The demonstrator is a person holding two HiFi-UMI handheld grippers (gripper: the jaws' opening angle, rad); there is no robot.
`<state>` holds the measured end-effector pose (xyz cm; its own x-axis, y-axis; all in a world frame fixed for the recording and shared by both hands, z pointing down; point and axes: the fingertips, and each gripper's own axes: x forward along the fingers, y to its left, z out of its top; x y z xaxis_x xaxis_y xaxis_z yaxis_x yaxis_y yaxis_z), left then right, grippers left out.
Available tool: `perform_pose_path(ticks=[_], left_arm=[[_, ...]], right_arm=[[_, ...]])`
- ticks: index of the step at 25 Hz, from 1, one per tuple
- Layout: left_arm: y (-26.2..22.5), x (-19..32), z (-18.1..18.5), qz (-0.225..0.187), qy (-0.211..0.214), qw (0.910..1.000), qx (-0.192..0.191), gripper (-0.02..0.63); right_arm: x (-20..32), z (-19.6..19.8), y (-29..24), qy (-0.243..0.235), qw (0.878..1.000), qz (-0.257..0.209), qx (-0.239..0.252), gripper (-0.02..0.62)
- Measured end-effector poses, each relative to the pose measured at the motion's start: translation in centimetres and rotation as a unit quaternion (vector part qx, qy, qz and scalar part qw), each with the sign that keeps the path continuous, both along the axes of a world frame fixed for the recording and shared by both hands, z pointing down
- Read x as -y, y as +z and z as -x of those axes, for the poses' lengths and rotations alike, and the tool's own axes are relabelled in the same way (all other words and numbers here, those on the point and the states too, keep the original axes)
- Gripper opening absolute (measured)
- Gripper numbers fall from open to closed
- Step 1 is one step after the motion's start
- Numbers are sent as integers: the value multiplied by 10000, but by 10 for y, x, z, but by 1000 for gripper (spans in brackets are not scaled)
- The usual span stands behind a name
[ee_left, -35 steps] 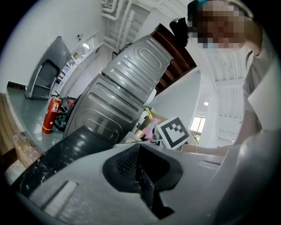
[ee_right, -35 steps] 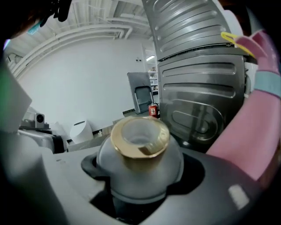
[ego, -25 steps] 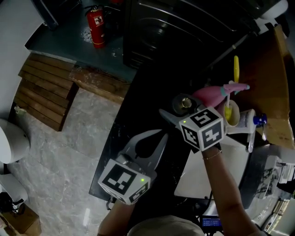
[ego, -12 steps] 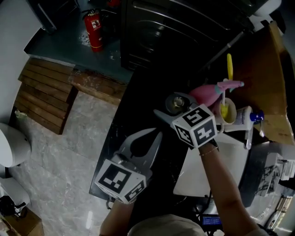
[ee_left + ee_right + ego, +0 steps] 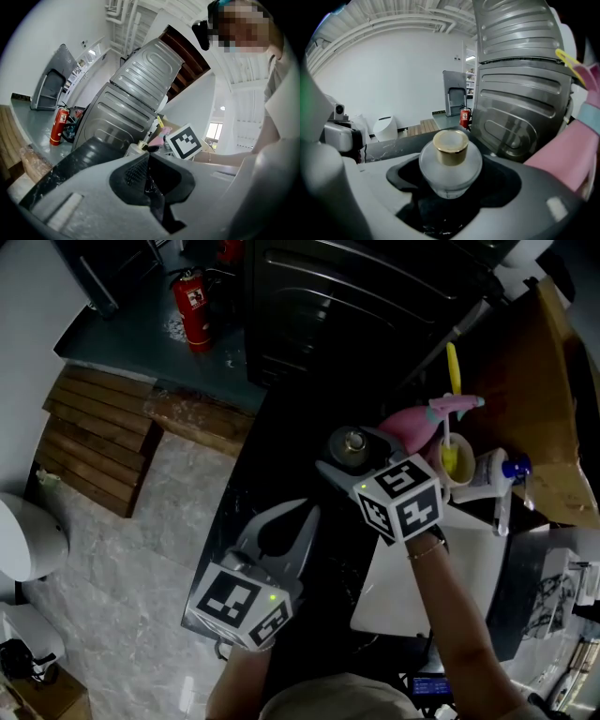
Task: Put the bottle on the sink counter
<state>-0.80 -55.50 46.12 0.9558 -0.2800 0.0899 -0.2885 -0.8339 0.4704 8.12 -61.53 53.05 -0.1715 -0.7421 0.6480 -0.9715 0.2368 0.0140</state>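
A small round frosted bottle [image 5: 353,442] with a gold cap sits in the hollow between the jaws of my right gripper [image 5: 349,457], which is shut on it, over the dark counter [image 5: 267,470]. The right gripper view has the bottle [image 5: 450,161] upright and centred in that gripper [image 5: 451,165]. I cannot tell whether the bottle's base touches the counter. My left gripper [image 5: 309,514] hovers lower left above the counter's edge, shut, and the left gripper view shows its tips [image 5: 149,158] together and holding nothing.
A pink spray bottle [image 5: 412,427], a yellow cup [image 5: 457,460] with brushes and a white bottle with a blue cap [image 5: 492,474] crowd the counter just right of the held bottle. The white sink [image 5: 441,587] lies below them. A ribbed metal appliance [image 5: 356,287] stands behind, and a fire extinguisher [image 5: 190,301] is on the floor.
My right gripper has carried the bottle slightly left and away from the pink spray bottle. The left gripper has barely moved.
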Motion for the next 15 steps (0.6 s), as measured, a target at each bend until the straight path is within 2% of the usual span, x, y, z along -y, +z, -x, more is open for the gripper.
perform_pose_path(ticks=[3,9,15], left_arm=[[1,-9,0,23,6,10000,36,3],[-3,-35,-4,-65,35,9999,105,3],[-16,-59,0,-309,-89,9992,229,3]], right_arm=[[-10,-3,-8,95,9998,-139,-114,345],[-42,-11,-26,209,9986,-470,136,345],[-80,11,-54,-43,9955,-868,385,345]])
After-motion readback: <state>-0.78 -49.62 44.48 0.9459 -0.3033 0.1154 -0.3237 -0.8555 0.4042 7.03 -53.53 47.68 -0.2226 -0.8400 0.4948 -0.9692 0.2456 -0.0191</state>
